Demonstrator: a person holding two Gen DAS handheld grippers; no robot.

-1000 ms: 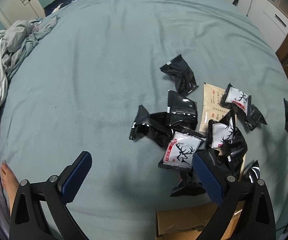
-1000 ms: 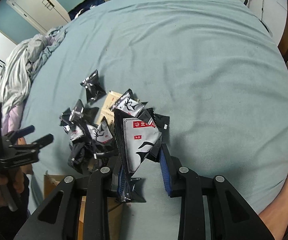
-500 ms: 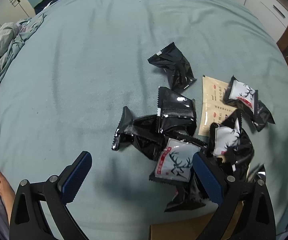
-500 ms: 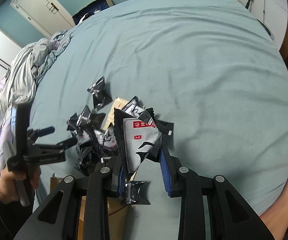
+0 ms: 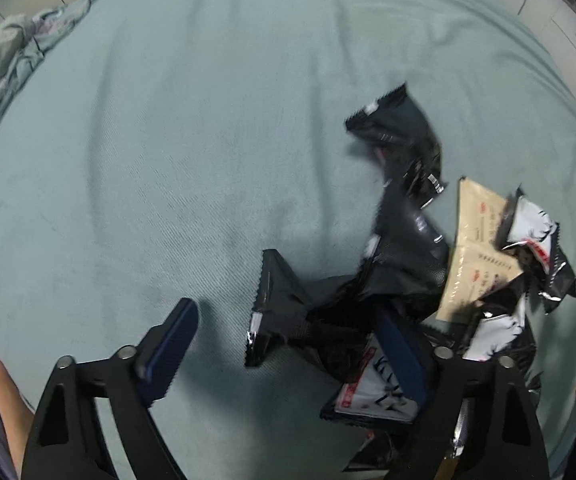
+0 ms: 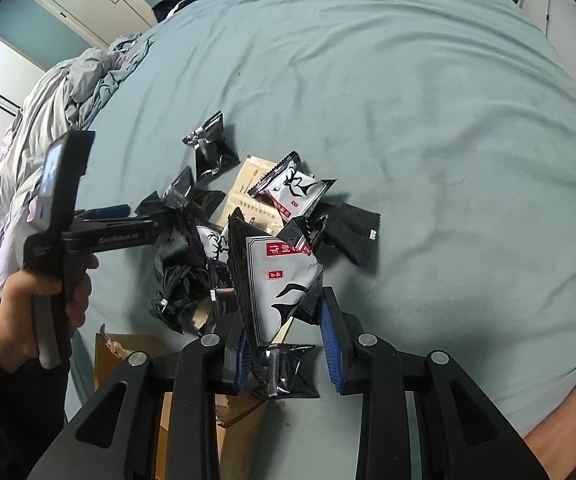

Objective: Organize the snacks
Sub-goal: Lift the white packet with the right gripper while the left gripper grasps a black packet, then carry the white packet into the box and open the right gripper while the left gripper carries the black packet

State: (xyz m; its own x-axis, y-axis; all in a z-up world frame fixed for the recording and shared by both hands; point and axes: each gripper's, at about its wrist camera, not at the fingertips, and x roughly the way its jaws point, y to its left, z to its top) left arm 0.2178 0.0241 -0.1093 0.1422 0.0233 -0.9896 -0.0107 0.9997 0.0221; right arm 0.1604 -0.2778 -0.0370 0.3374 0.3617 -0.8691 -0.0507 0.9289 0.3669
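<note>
The left tongs, spread but just closing, straddle a black crinkled foil snack packet lying crosswise on the teal bed. The right tongs pinch a grey-and-black snack pouch upright.

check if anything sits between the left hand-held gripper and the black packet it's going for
Nothing visible does. The left hand-held gripper straddles the black packet on the bed, jaws just closing, not yet pressing it. Its right finger lies over a white packet.
</note>
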